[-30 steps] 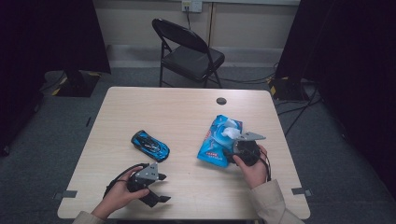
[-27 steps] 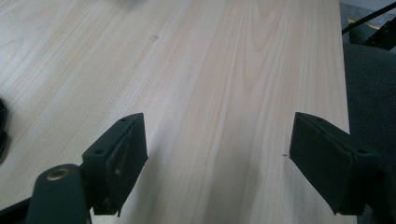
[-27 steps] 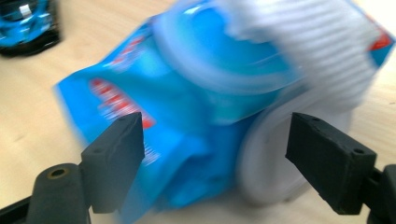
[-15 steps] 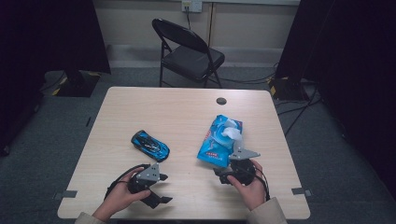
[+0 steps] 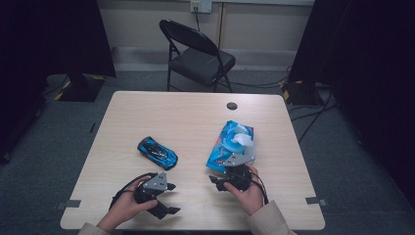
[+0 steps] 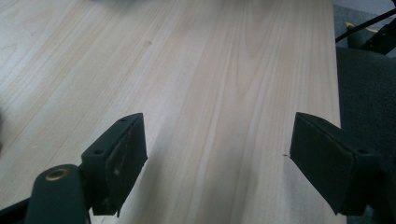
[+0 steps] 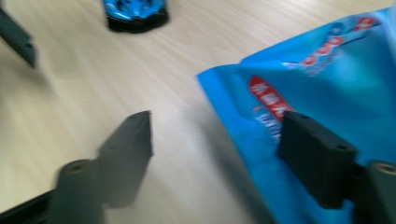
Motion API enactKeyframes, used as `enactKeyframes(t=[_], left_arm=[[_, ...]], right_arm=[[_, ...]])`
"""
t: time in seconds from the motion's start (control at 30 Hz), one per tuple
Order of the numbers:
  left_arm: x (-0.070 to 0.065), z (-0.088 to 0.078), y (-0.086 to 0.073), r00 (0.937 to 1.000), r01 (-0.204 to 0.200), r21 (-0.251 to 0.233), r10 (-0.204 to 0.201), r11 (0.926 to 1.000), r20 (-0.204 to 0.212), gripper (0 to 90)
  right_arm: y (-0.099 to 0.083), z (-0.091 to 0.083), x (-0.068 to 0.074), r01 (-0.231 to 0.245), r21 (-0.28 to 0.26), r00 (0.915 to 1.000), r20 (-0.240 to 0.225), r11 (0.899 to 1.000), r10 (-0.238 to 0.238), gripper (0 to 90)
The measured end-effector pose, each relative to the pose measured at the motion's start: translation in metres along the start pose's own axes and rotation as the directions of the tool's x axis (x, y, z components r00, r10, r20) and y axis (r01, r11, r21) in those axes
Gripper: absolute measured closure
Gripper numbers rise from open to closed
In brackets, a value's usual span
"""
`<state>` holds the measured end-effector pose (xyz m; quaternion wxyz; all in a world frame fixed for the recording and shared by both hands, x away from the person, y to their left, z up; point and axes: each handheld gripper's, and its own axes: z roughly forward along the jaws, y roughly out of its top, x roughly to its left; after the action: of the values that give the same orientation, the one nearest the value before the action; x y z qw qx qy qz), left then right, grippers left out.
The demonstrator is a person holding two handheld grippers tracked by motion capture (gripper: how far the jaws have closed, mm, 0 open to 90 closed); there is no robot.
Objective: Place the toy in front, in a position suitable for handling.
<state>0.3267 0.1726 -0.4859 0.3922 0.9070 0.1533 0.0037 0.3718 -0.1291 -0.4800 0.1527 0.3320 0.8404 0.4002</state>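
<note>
A blue toy car (image 5: 157, 152) (image 7: 135, 11) sits left of centre on the wooden table (image 5: 186, 117). Right of it lies a blue wipes pack (image 5: 230, 142) (image 7: 327, 70) with a white sheet sticking out. My right gripper (image 5: 215, 183) (image 7: 219, 128) is low at the pack's near corner and points left. Its jaws have just been closing but are still open: the corner lies by one jaw, and the other jaw is over bare wood. My left gripper (image 5: 170, 198) (image 6: 217, 135) rests open near the front edge, with nothing between its jaws.
A black folding chair (image 5: 195, 54) stands behind the table. A small dark round cap (image 5: 232, 105) sits near the table's far edge. Cables run over the grey floor at the right. Dark curtains flank the room.
My right gripper has come off the top of the wipes pack toward the near edge and turned to point left, and its jaws have narrowed. The left gripper has stayed put.
</note>
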Motion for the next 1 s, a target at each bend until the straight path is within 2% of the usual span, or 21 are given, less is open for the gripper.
enactKeyframes(t=[0.07, 0.1, 0.13, 0.2, 0.27, 0.3, 0.47, 0.53, 0.57, 0.77, 0.83, 0.87, 0.9, 1.0], left_arm=[[0.000, 0.000, 0.000, 1.0000, -0.003, 0.008, 0.003, 1.0000, -0.002, 18.4], [-0.001, 0.000, 0.000, 1.0000, -0.001, 0.006, 0.001, 1.0000, 0.000, 18.4], [0.000, -0.001, 0.000, 1.0000, -0.005, 0.008, 0.005, 1.0000, 0.000, 18.4], [0.000, -0.001, 0.000, 1.0000, 0.002, 0.002, -0.002, 1.0000, -0.003, 18.4], [0.001, -0.001, 0.000, 1.0000, -0.002, 0.006, 0.002, 1.0000, -0.008, 18.4], [0.001, -0.002, 0.000, 1.0000, -0.002, 0.005, 0.002, 1.0000, -0.009, 18.4], [-0.001, -0.004, 0.001, 1.0000, -0.006, -0.007, 0.006, 1.0000, -0.007, 18.4], [-0.001, -0.005, 0.001, 0.9999, -0.013, -0.001, 0.013, 0.9999, -0.008, 18.4], [-0.001, -0.005, 0.000, 0.9999, -0.012, 0.001, 0.012, 0.9999, -0.010, 18.4], [-0.001, -0.005, 0.000, 0.9999, -0.013, 0.002, 0.013, 0.9999, -0.010, 18.4], [0.000, -0.005, 0.000, 1.0000, -0.005, 0.000, 0.005, 1.0000, -0.009, 18.4], [0.000, -0.004, 0.000, 1.0000, -0.003, -0.005, 0.003, 1.0000, -0.007, 18.4], [0.001, -0.004, -0.001, 1.0000, -0.003, -0.003, 0.003, 1.0000, -0.008, 18.4], [0.002, -0.004, -0.002, 1.0000, -0.004, 0.005, 0.004, 1.0000, -0.008, 18.4]], right_arm=[[0.001, -0.001, -0.001, -0.018, -0.008, 0.9998, -0.002, 1.000, 0.018, 31.5], [0.002, -0.004, 0.000, -0.046, -0.035, 0.9978, -0.049, 0.998, 0.044, 32.1], [0.003, -0.005, 0.001, -0.051, -0.036, 0.9963, -0.071, 0.998, 0.048, 32.7], [0.004, -0.005, 0.007, -0.025, -0.017, 0.9961, -0.085, 1.000, 0.023, 34.8], [0.004, -0.004, 0.012, -0.021, -0.018, 0.9939, -0.109, 1.000, 0.019, 39.0], [0.004, -0.003, 0.014, -0.015, -0.010, 0.9912, -0.132, 1.000, 0.014, 41.9], [0.006, 0.005, 0.031, 0.023, 0.011, 0.9826, -0.185, 1.000, -0.020, 46.0], [0.006, 0.006, 0.034, 0.033, 0.011, 0.9827, -0.183, 0.999, -0.030, 45.2], [0.007, 0.008, 0.036, 0.047, 0.005, 0.9851, -0.166, 0.999, -0.046, 44.6], [0.005, 0.024, 0.030, 0.006, 0.023, 0.9849, -0.173, 1.000, -0.002, 47.3], [0.003, 0.028, 0.027, 0.012, 0.025, 0.9915, -0.130, 1.000, -0.008, 50.0], [0.001, 0.030, 0.024, 0.008, 0.024, 0.9950, -0.099, 1.000, -0.006, 54.1], [0.000, 0.031, 0.021, 0.005, 0.019, 0.9957, -0.093, 1.000, -0.004, 58.6], [-0.002, 0.030, 0.011, -0.009, 0.003, 0.9982, -0.059, 1.000, 0.009, 64.0]])
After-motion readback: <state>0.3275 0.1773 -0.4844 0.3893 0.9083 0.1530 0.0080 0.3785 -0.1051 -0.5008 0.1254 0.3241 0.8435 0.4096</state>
